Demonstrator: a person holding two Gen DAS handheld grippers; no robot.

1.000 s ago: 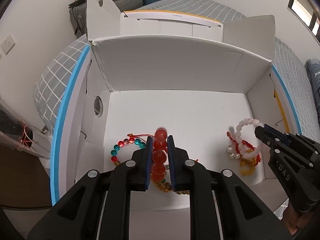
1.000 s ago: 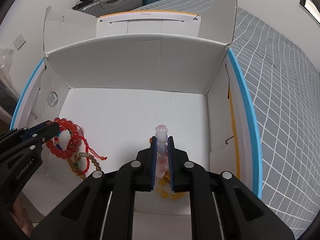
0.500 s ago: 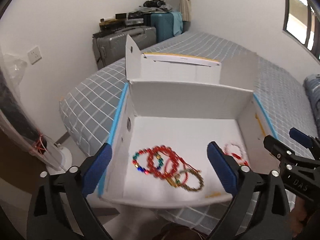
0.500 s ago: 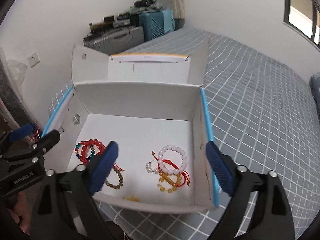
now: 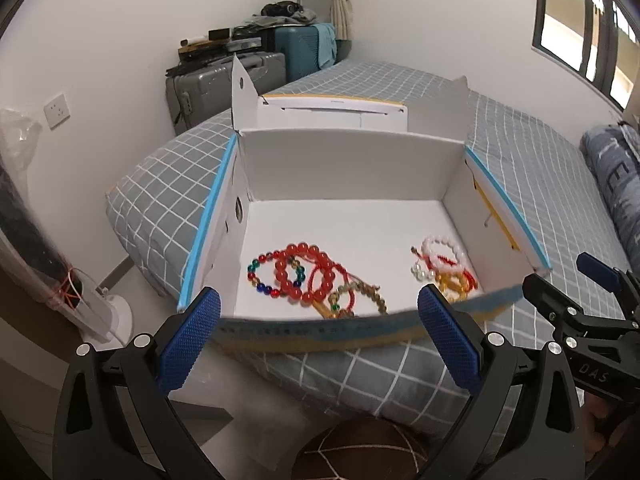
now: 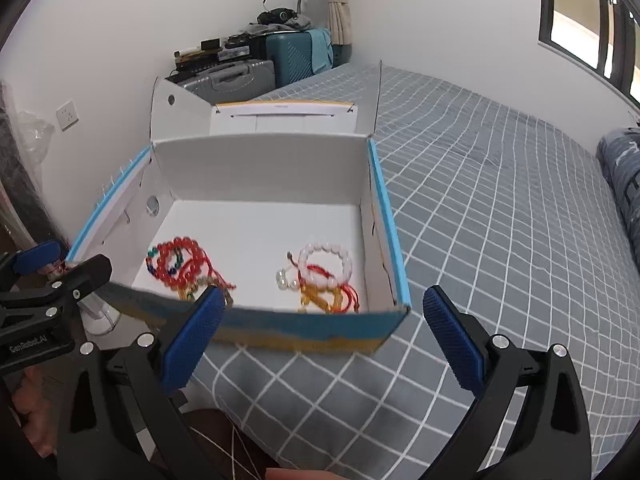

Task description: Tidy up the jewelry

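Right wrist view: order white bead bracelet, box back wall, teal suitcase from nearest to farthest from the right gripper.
From the right gripper:
1. white bead bracelet, front right of the box floor.
2. box back wall, far side of the box.
3. teal suitcase, against the room's far wall.

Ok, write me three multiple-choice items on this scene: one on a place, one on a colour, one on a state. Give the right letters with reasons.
1. Where does the white bead bracelet lie in the box?
A. left side
B. right side
C. outside it on the bed

2. What colour is the bracelet with the largest beads in the left pile?
A. red
B. black
C. silver

3. How do the jaws of the left gripper and the right gripper stand?
A. both shut on bracelets
B. one open, one shut
C. both wide open, holding nothing

Answers:
1 B, it lies near the right wall in both views.
2 A, its big round beads are red.
3 C, each view shows blue pads far apart with nothing between them.
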